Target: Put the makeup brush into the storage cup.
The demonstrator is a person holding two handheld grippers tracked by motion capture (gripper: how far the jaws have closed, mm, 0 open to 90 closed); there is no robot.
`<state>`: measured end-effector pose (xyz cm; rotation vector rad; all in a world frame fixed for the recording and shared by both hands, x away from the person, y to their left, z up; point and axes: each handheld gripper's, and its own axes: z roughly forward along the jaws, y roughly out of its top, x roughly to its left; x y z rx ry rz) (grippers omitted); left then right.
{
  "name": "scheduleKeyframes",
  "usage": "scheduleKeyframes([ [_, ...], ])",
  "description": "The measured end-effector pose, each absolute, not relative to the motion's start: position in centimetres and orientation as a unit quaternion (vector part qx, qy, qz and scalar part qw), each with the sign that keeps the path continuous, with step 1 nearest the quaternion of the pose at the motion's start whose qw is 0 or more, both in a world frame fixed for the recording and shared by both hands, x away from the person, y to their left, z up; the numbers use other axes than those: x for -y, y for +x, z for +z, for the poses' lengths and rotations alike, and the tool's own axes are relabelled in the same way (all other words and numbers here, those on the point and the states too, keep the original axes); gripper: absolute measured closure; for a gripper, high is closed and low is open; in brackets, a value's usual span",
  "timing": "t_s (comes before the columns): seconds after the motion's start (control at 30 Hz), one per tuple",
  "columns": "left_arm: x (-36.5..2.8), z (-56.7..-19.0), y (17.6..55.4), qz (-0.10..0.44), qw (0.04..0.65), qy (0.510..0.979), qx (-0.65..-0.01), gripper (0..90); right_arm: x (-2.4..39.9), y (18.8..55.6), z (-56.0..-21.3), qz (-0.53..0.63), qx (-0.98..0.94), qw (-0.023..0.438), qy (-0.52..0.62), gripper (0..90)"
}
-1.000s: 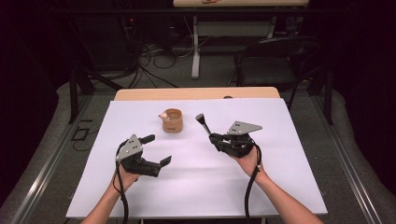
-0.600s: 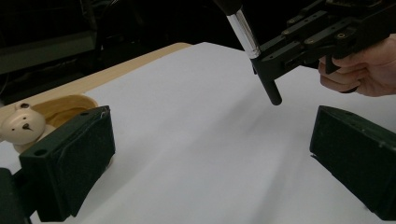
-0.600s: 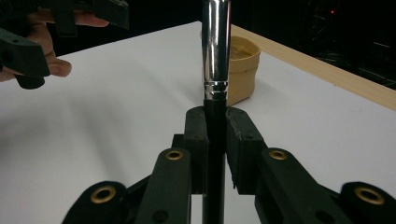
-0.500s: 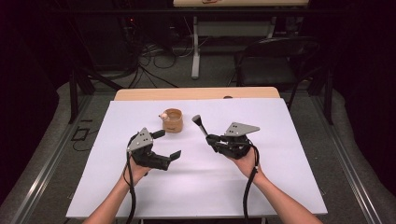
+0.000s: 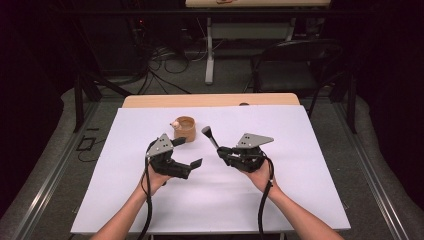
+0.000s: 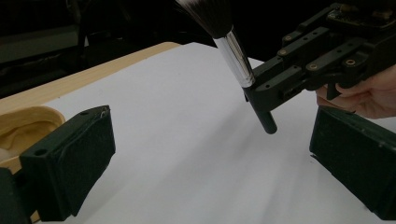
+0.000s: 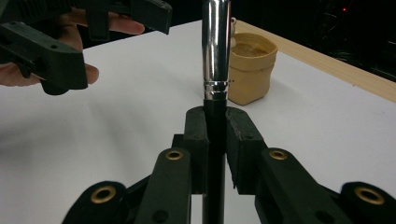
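The makeup brush (image 5: 210,137) stands tilted above the white table (image 5: 300,190), clamped at its black handle by the right gripper (image 5: 224,151). The left gripper (image 5: 189,152), jaws apart and holding nothing, points toward it beside the tan cup (image 5: 184,128).

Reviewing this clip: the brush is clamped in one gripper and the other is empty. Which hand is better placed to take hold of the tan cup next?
Left, probably. The left gripper has open, empty jaws and sits right beside the tan cup. The right gripper is shut on the makeup brush and is farther from the cup, so it isn't free.
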<state>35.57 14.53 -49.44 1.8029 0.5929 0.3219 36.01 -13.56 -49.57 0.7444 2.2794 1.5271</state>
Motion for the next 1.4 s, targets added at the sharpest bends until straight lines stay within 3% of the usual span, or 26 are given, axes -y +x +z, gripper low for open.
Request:
scheduleKeyframes([
  [0.27,-13.3,-49.4,36.3,0.125,0.582,0.760,-0.260,9.5,13.1,35.9,-49.7,0.532,-0.795,0.145,0.254,79.5],
  [0.3,-13.0,-49.3,36.4,0.125,0.584,0.759,-0.259,16.1,13.0,35.9,-49.7,0.533,-0.794,0.143,0.255,79.5],
  [0.9,-11.9,-49.7,36.7,0.104,0.603,0.753,-0.244,59.2,11.9,35.6,-50.4,0.523,-0.804,0.138,0.248,79.4],
  [1.4,-12.0,-49.7,36.6,0.103,0.606,0.752,-0.240,70.6,11.4,35.8,-50.8,0.519,-0.810,0.127,0.243,79.2],
])
